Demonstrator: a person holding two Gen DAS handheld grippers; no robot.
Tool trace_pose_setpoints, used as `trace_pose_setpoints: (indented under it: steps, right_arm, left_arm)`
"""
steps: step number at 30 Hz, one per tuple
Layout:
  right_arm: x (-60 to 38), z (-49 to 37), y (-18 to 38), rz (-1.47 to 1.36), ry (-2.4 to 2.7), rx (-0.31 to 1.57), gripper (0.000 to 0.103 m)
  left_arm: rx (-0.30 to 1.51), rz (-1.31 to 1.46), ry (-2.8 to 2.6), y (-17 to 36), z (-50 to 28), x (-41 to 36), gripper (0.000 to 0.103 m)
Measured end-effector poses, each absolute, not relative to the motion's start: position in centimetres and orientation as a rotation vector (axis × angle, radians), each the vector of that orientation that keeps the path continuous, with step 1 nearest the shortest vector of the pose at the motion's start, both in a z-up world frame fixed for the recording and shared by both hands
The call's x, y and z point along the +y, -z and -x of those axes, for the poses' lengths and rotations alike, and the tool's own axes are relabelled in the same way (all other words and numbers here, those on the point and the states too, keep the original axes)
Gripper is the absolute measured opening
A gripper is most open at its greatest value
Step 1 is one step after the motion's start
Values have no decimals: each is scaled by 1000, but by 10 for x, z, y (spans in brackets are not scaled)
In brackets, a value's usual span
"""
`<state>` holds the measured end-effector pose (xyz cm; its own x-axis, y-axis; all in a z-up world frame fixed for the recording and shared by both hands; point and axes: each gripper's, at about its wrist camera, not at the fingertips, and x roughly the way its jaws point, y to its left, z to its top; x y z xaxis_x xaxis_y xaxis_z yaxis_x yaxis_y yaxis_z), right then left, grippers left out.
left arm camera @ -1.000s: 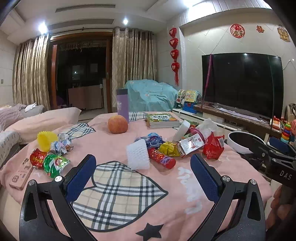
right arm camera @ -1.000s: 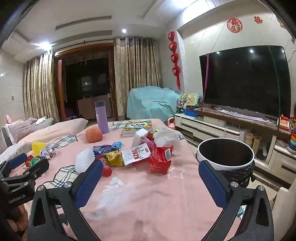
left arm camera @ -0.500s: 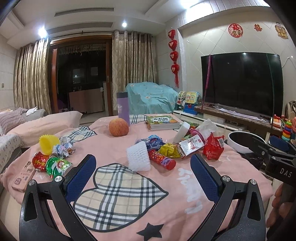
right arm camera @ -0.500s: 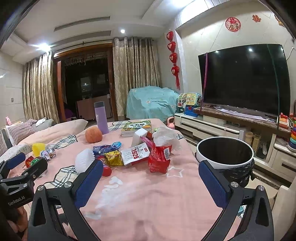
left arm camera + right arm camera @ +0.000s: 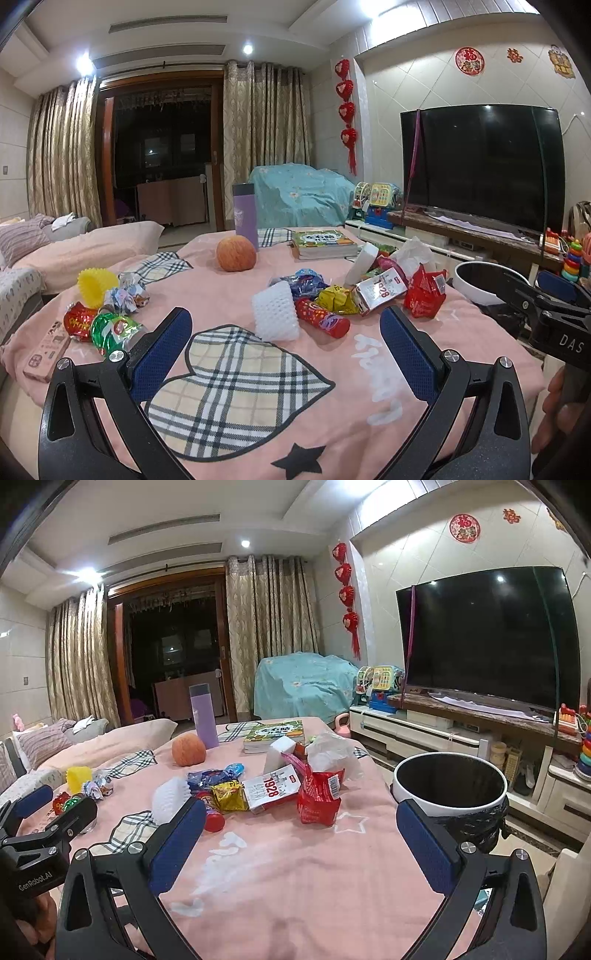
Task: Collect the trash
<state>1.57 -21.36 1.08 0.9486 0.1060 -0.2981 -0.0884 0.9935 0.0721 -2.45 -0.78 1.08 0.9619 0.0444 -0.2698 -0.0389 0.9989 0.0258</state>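
Two handheld grippers hover level above the near edge of the table (image 5: 461,332) covered in a pink cloth with plaid hearts, both aimed forward across it. The left gripper (image 5: 286,354) has its blue-padded fingers (image 5: 162,350) spread wide with nothing between them, over the plaid heart. The right gripper (image 5: 301,843) is likewise wide apart and empty, over bare pink cloth, with a hand (image 5: 554,410) below its handle at the left view's right edge.

Trash lies in a heap mid-table: a white foam fruit net (image 5: 275,312), a red cylindrical snack tube (image 5: 321,318), a yellow crumpled wrapper (image 5: 336,299), a blue foil wrapper (image 5: 304,282), a white carton printed 1928 (image 5: 271,792) and a red torn packet (image 5: 319,799). Further wrappers, one green foil (image 5: 110,328), sit near the table's left edge. A white-rimmed bin with a black liner (image 5: 448,788) stands just beside the table's right edge, ahead of the right gripper.
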Motion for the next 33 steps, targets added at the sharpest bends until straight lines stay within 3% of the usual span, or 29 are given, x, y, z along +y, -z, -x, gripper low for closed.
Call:
trace_pose_setpoints:
  steps: [33]
  right_arm:
    - [-215,-22,-5,-69,-118,327,103]
  left_arm:
    - [333,-2,-33,-3,5,-4,103]
